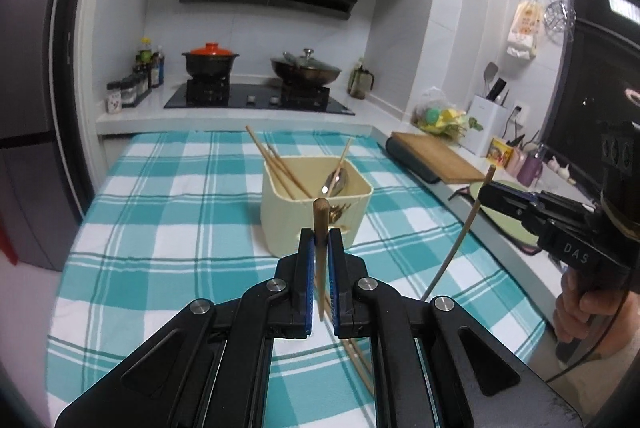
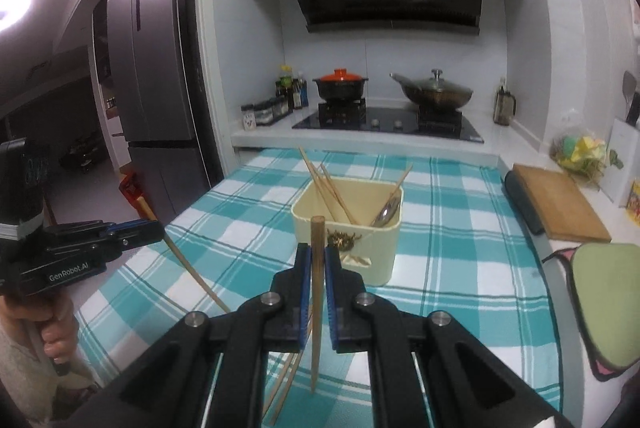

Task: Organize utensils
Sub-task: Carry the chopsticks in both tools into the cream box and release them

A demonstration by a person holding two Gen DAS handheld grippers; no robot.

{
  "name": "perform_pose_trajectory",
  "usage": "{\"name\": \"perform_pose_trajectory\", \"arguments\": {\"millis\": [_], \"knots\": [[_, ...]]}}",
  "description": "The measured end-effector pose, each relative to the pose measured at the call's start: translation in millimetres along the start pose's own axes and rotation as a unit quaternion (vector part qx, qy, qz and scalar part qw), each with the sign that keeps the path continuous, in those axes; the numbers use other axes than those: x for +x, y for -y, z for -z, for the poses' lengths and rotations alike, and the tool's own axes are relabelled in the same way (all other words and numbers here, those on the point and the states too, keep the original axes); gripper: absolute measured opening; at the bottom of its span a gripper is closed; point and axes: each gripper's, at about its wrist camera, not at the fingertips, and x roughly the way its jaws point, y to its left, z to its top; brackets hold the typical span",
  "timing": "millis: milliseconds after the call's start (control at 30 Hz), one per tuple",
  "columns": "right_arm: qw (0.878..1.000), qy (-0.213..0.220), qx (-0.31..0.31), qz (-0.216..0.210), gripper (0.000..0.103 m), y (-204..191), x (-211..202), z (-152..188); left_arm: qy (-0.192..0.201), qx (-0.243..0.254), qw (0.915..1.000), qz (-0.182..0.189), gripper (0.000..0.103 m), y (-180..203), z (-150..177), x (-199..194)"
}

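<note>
— Two chopsticks are up off the counter (image 1: 120, 228), one in each of my tools. How do they look from your side?

— Slim, round, pale brown wood, tapering to a point. My left tool (image 1: 321, 240) has its blue ribbed pads clamped on one chopstick (image 1: 321, 228), blunt end up. Loose chopsticks (image 2: 286, 380) lie on the cloth below.

— And the cloth?

— Soft woven check (image 2: 440, 268), teal and white. On it, past my tools, stands the cream plastic holder (image 1: 296, 228), squarish with rounded corners; inside lean several chopsticks (image 1: 280, 168) and a shiny metal spoon (image 1: 336, 182).

— The right side?

— My right tool (image 2: 318, 260) is closed on the second chopstick (image 2: 317, 288), held almost upright, its tip hanging clear of the cloth. Beside the cloth lies a flat wooden cutting board (image 2: 560, 208).
</note>
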Motion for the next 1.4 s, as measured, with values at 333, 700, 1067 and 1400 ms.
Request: {"name": "perform_pose_trajectory", "arguments": {"millis": [333,700,1067,1400], "knots": [[0.998,0.062,-0.011,0.012,0.007,-3,-22,-34,0.043,0.001,0.999,0.014,0.005,1,-42,-30],[0.995,0.098,0.007,0.021,0.007,25,5,-108,0.098,0.0,0.9952,0.002,0.005,-4,-133,-9],[0.994,0.107,-0.003,0.036,0.007,51,79,-156,0.096,-0.012,0.9951,-0.019,0.005,-14,-182,89],[0.999,-0.03,0.003,0.01,0.007,69,183,-124,-0.036,-0.042,0.9983,-0.019,0.005,-34,-141,207]]}}
